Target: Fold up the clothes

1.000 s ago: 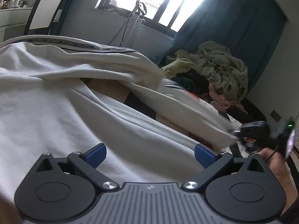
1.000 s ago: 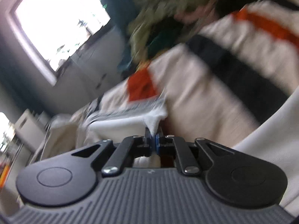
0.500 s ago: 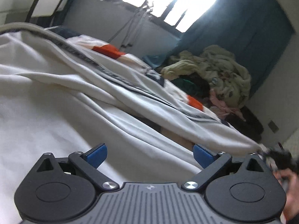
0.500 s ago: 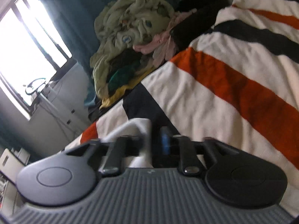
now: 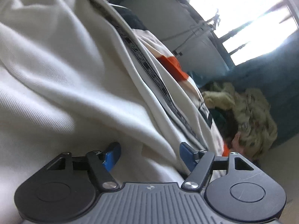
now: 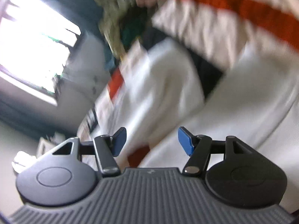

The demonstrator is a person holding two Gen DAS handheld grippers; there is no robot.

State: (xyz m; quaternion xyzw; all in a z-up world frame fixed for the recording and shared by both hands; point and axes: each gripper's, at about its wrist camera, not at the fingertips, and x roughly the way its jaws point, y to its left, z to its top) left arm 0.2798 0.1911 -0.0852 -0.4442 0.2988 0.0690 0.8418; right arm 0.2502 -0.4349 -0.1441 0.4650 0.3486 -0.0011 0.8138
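A cream-white garment (image 5: 56, 78) with a dark patterned stripe (image 5: 149, 69) along its seam fills the left wrist view, lying in loose folds on the bed. My left gripper (image 5: 149, 155) hovers low over it, open, with cloth under the blue pads and nothing pinched. The right wrist view is blurred by motion. It shows the same white garment (image 6: 158, 85) spread over the striped bedspread (image 6: 233, 15). My right gripper (image 6: 151, 141) is open just above the cloth and holds nothing.
A bedspread (image 5: 172, 65) with white, orange and black stripes lies under the garment. A heap of unfolded laundry (image 5: 248, 117) sits at the far end, in front of a teal curtain (image 5: 271, 71). A bright window (image 6: 31, 43) lights the room.
My right gripper was shut on the white garment's edge a second ago; it has since opened and let go. The left gripper stayed open and tilted closer to the cloth.
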